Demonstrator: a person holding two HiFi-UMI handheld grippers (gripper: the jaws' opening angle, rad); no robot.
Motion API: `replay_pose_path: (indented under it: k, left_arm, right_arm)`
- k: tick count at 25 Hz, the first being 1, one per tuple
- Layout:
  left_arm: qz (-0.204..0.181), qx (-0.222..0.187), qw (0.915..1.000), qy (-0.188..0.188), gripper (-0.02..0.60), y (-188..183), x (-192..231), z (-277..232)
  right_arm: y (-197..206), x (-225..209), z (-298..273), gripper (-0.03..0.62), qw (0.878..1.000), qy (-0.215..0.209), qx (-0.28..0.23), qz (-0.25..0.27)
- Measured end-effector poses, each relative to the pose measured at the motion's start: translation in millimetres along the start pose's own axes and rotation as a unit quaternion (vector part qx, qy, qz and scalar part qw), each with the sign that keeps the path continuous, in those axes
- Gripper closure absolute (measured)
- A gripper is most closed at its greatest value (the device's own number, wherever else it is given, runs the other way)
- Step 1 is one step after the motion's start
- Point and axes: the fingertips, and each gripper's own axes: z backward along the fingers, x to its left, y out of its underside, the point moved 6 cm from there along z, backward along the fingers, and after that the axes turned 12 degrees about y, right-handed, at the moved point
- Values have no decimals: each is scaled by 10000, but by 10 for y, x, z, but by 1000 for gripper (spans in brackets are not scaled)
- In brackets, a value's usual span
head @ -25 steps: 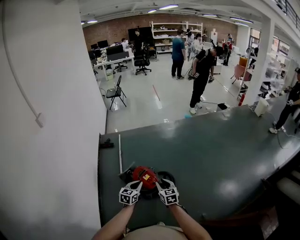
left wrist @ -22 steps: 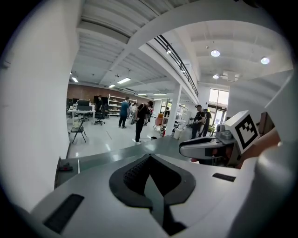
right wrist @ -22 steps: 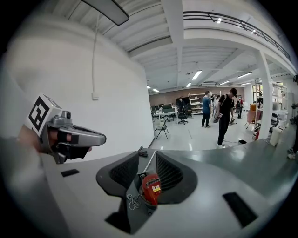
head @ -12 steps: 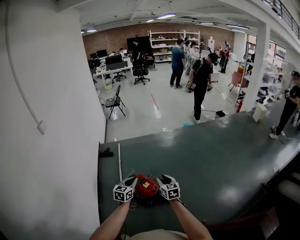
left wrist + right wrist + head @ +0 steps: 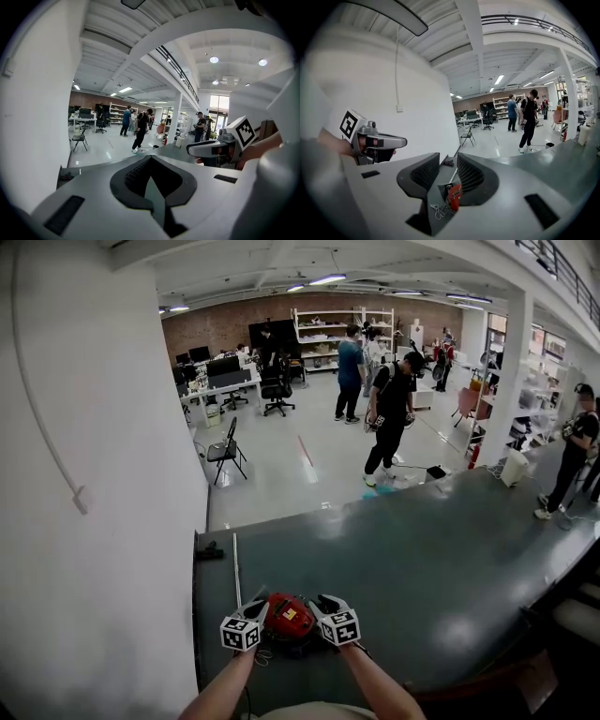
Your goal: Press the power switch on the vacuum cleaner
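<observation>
A small red, rounded vacuum cleaner [image 5: 289, 613] sits near-left on the dark grey table [image 5: 422, 559]. The left gripper [image 5: 150, 158] has its jaws together and empty. The right gripper [image 5: 447, 161] has its jaws slightly apart, gripping nothing.

A wide bare stretch of the dark green tabletop [image 5: 431, 549] is left open to the right and far side. The left is closed off by the white wall [image 5: 103, 521]. Beside that wall, passage is narrowed by a thin white rod [image 5: 235, 563] and a small black block [image 5: 208, 550]. The near middle is occupied by the red round-bodied vacuum cleaner [image 5: 287, 615].
</observation>
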Motion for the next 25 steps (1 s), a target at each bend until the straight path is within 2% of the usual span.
replay_pose_path:
  k: [3, 5, 7, 25]
  left_arm:
    - [41, 2, 10000, 68, 576, 86, -53, 28]
    - [65, 19, 9999, 83, 577, 123, -59, 57]
    - [81, 41, 9999, 83, 577, 147, -73, 66]
    - [241, 256, 9994, 59, 576, 345, -75, 140]
  right_arm:
    - [1, 16, 34, 473, 9997, 112, -28, 215]
    - [-9, 30, 60, 528, 9988, 246, -28, 417]
    - [-11, 28, 97, 543, 9986, 254, -27, 466]
    - [87, 11, 137, 543, 9993, 111, 121, 336]
